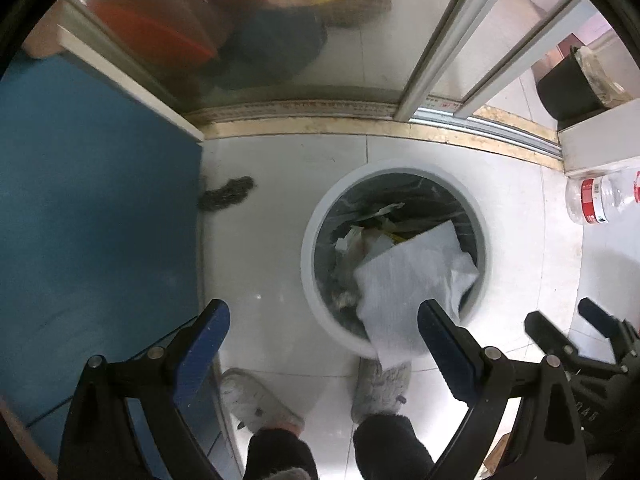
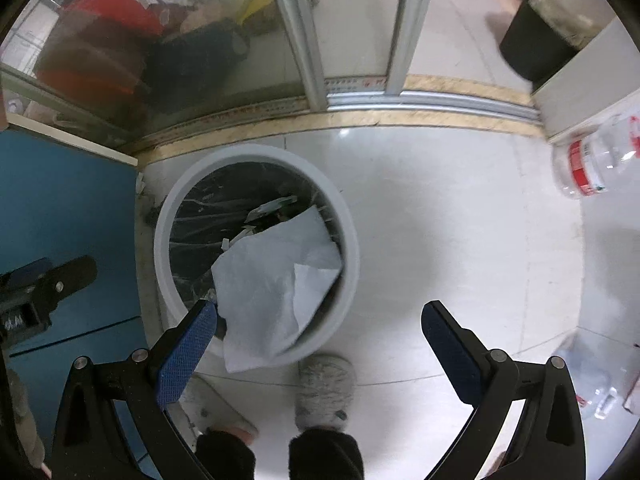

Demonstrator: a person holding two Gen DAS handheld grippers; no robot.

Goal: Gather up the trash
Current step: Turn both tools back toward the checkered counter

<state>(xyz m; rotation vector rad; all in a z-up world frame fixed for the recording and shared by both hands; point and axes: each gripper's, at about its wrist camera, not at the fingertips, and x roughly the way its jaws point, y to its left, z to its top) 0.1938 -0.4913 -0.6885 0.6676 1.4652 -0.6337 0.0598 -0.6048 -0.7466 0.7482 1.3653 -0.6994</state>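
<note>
One pale tiled floor (image 2: pixel 440 220), sliding glass door (image 1: pixel 248 40), blue cabinet (image 1: pixel 92 200)

Dim cool indoor light, soft glare on floor tiles (image 2: pixel 344 133), fisheye-bent edges, slight blur

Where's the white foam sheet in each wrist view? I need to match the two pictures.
Left wrist: the white foam sheet lies right of centre, draped over the near rim of the round bin, beside the left gripper's right finger.
Right wrist: the sheet lies left of centre, hanging over the bin's near rim, by the right gripper's left finger.
Shared landmark: the clear bottle with a red label at the right edge.
</note>
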